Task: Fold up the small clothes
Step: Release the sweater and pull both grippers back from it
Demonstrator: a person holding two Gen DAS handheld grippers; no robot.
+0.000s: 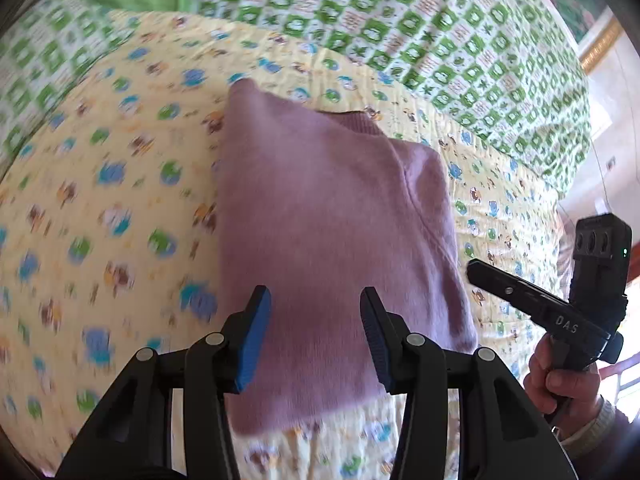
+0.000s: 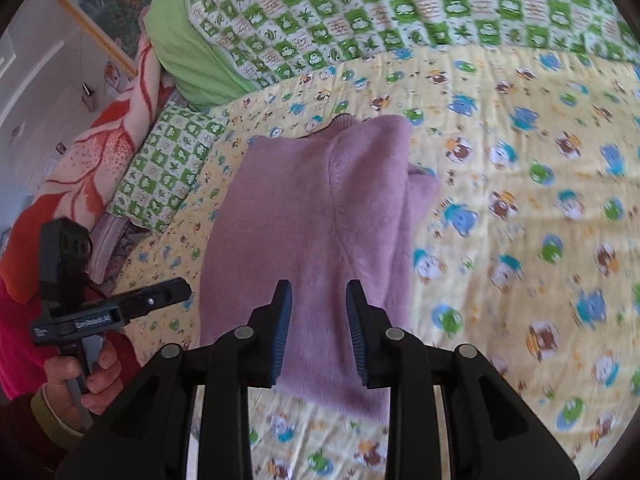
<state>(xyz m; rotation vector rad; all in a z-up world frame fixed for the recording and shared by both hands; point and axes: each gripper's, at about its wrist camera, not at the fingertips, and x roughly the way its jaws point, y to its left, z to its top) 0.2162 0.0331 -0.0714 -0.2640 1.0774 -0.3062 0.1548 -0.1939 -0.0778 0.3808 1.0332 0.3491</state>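
Sweater [image 1: 328, 232] folded — collar end pointing away.

text: "DAS" | on: right gripper [image 1: 480, 270] body — white letters (other label blurred)

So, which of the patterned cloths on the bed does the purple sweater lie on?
The yellow sheet with cartoon animals. The sweater lies wholly on it; the green-checked quilt is farther back and does not touch it.

Folded sweater [image 1: 328, 240] on quilt [image 1: 120, 200]
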